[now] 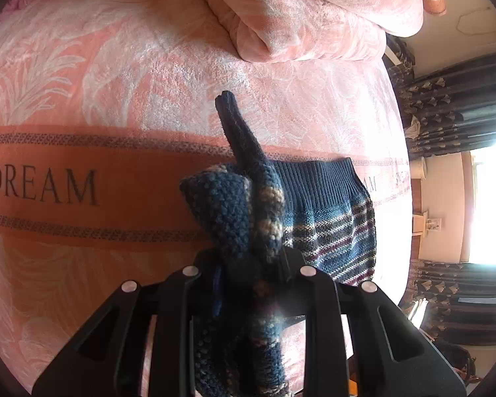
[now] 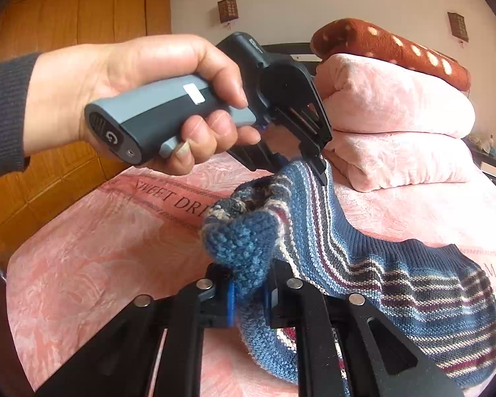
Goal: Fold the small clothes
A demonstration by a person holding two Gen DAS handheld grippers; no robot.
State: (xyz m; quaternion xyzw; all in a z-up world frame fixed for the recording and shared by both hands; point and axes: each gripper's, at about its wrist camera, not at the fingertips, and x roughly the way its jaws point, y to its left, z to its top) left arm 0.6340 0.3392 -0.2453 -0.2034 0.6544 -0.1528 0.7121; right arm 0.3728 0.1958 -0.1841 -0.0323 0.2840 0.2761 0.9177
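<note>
A blue striped knitted garment [image 2: 396,284] hangs stretched between two hand-held grippers above a bed covered by a pink blanket [image 1: 122,76] printed with the word "DREAM". In the right wrist view, the right gripper [image 2: 249,292] has its fingers [image 2: 229,301] closed on a bunched blue knitted edge of the garment, the wool bulging up and out between them, while the rest of the cloth trails off to the right and sags down onto the blanket. Across from it, a hand [image 2: 125,99] in a dark sleeve grips the grey handle of the left gripper [image 2: 314,165], whose black fingers pinch the upper striped edge of the same garment, lifted clear of the bed. In the left wrist view, the left gripper's fingers are clamped on a thick twist of the dark blue knit [image 1: 248,218], which rises between them and ends in a narrow point standing above the blanket's orange band; the ribbed hem and striped body lie just to the right, resting on the bed. A folded pink quilt [image 2: 396,125] is stacked near the head of the bed with a brown dotted blanket [image 2: 390,46] on top, and dark patterned curtains [image 1: 459,106] flank a bright window at the side
</note>
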